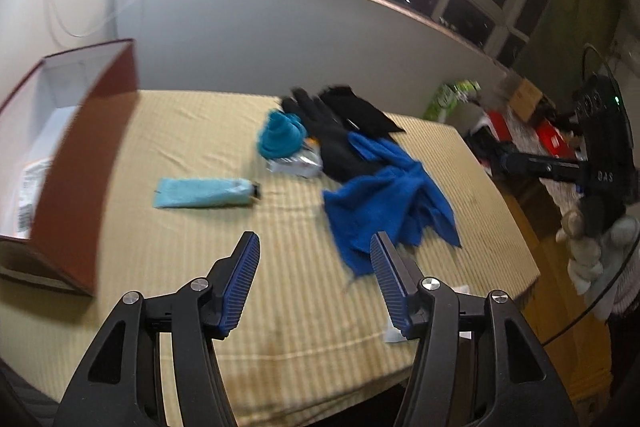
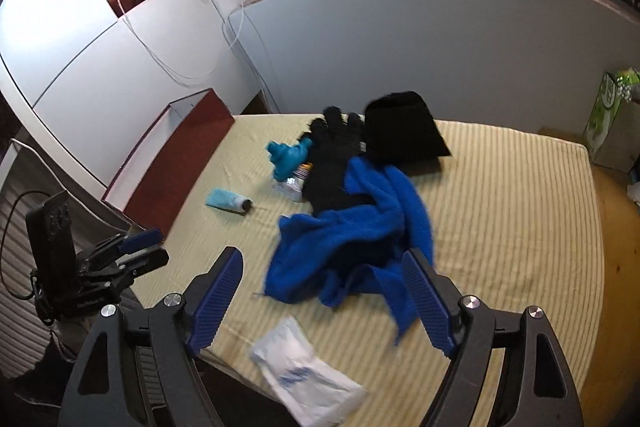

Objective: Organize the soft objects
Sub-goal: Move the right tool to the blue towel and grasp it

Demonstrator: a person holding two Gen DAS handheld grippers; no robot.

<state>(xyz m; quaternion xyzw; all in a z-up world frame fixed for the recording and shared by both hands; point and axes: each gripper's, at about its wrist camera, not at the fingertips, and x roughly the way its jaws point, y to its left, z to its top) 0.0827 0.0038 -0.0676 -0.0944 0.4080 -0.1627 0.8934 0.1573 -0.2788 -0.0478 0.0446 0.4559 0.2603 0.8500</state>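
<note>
Blue towel (image 2: pixel 352 247) lies below both spread, empty grippers.

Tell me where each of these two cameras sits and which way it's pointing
Left wrist: sits on the left gripper, over the table's near edge, facing the far wall; its open fingers frame the blue towel, red box at left; the right gripper and gloved hand show at right.
Right wrist: sits on the right gripper, further right, facing the same way; its open fingers straddle the towel; the left gripper shows at left.
Shared: towel, black glove, light blue tube, box, striped tablecloth.
</note>
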